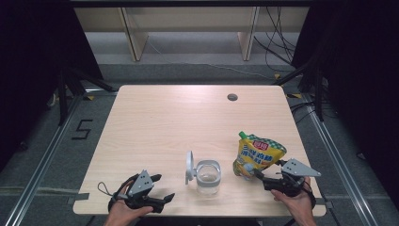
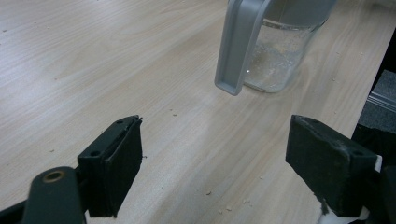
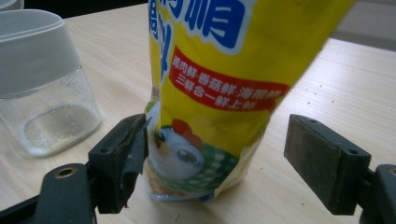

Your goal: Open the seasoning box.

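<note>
While the yellow seasoning pouch [image 1: 258, 155] is standing on the table [image 1: 155, 122] near its right front corner, leaning a little toward the far side, we are bringing the right tool [image 1: 261, 175] up against its base. In the right gripper view the jaws are gaping wide around the bottom of the pouch [image 3: 205, 140]: the left-hand pad looks to be brushing the foil edge, the other stands well clear, so nothing is gripped. The left tool [image 1: 162, 187] is resting near the front left edge of the table, its jaws likewise spread wide and holding nothing; in the left gripper view they are framing bare wood with a few crumbs on it.

Just left of the pouch sits the clear glass jar [image 1: 208, 176], its grey flip lid [image 1: 189, 165] swung up and open, a thin layer of granules at the bottom [image 2: 275, 60].

We are judging this as the pick-up step: the pouch is bracketed but not yet taken. Next we are needing to squeeze the right jaws firmly on the soft lower body, low enough that it does not fold, before lifting toward the open jar.
</note>
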The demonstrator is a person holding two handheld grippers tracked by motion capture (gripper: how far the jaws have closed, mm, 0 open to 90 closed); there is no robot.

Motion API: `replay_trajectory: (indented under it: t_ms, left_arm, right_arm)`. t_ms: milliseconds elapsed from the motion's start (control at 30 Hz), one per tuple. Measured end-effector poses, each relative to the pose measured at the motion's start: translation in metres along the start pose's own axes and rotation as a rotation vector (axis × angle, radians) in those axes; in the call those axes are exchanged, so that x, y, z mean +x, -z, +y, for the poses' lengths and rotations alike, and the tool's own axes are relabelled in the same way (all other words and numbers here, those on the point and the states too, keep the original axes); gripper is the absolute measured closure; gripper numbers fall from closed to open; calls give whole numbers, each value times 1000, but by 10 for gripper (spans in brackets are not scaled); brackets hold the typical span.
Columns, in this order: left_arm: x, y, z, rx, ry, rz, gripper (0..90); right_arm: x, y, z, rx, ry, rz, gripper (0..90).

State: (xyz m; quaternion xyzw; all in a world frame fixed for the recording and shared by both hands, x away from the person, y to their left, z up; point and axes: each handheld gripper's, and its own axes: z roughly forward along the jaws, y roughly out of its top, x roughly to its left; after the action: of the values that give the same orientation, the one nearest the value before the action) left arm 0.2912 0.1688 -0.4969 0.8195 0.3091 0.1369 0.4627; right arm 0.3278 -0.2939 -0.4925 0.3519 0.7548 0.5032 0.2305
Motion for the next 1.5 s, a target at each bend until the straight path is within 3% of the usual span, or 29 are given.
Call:
replay_trajectory:
  t_ms: [100, 200, 400, 467, 533, 633, 833, 967, 1067, 1133, 1167, 1300, 1367, 1400, 1433, 1500]
  left_arm:
    - [0, 0, 0, -3, 4, -3, 181]
    - [0, 0, 0, 1, -1, 1, 181]
    - [1, 0, 0, 3, -18, 2, 181]
    - [2, 0, 0, 4, -30, 0, 181]
    - [2, 0, 0, 4, -31, 0, 181]
    - [1, 0, 0, 3, -19, 3, 181]
    - [1, 0, 0, 4, -23, 0, 181]
    - [2, 0, 0, 3, -32, 3, 181]
    - [3, 0, 0, 20, -48, 4, 181]
    - [3, 0, 0, 26, -46, 1, 181]
    - [0, -1, -1, 3, -5, -6, 181]
    - [0, -1, -1, 17, -10, 6, 181]
    - [-1, -2, -1, 11, -3, 3, 181]
    - [-1, -2, -1, 1, 2, -1, 181]
    - [0, -2, -1, 9, -10, 1, 181]
    - [0, -2, -1, 12, -11, 4, 182]
  right_arm:
    - [2, -2, 0, 1, -12, 0, 220]
    - [0, -4, 1, -7, 19, 9, 220]
    - [2, -8, 1, -23, -19, 16, 223]
    - [0, -9, 2, -23, 19, 18, 222]
    - [2, -11, 1, -23, -8, 23, 221]
    - [0, -13, 2, -23, 8, 34, 222]
    - [-3, -18, 2, -62, 36, 40, 227]
    - [-4, -19, 2, -57, 20, 55, 228]
    - [-4, -22, 1, -99, 10, 48, 230]
    - [-5, -23, 1, -106, 22, 53, 232]
    - [-5, -22, 2, -96, 17, 58, 233]
    - [-7, -26, 1, -138, 22, 49, 239]
    - [-7, -26, 1, -125, 20, 70, 241]
    - [-6, -26, 0, -114, -9, 79, 243]
    - [-9, -29, 0, -133, 29, 94, 246]
    - [-7, -29, -1, -126, 1, 81, 247]
